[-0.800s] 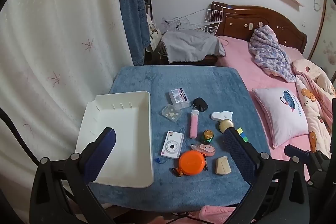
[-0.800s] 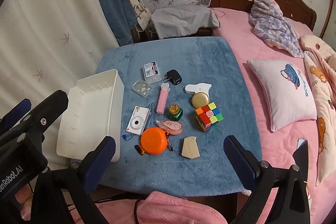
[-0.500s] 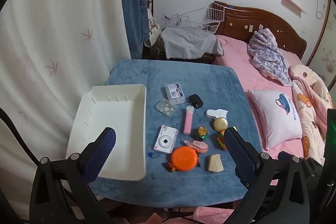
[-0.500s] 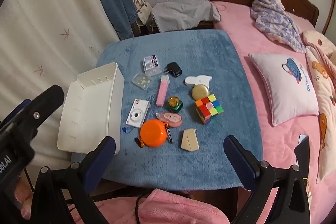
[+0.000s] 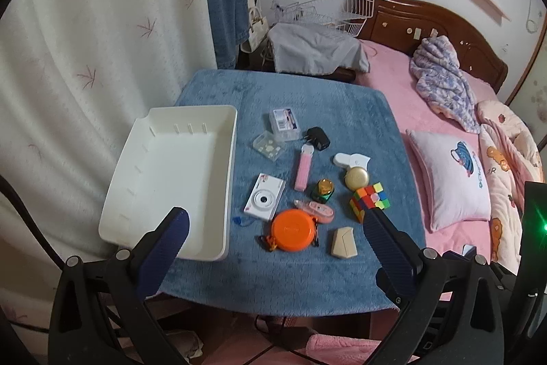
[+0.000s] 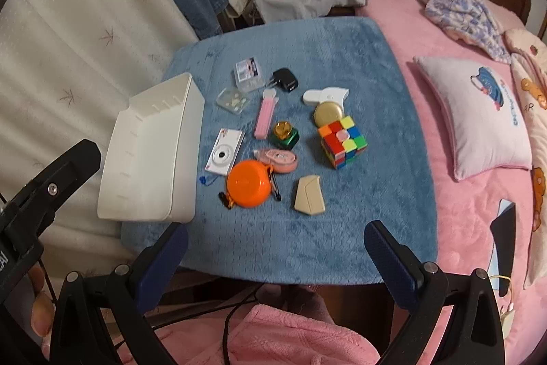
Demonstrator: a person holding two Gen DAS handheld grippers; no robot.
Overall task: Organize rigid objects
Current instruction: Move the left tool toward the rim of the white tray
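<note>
Both the left gripper (image 5: 271, 230) and right gripper (image 6: 271, 243) hang released, empty, above the surface (image 6: 342, 50). The Rubik's cube (image 6: 342, 142) beside the white bin (image 6: 147, 159) looks light, stiff, slick-faced; grasp opposite flat sides.

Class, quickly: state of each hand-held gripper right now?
Left hand-held gripper: open, holding nothing.
Right hand-held gripper: open, holding nothing.

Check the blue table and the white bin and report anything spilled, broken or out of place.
Nothing is spilled or visibly damaged. The white bin holds nothing yet, while the small items, such as the orange case and puzzle cube, lie loose on the blue cloth beside it.
</note>
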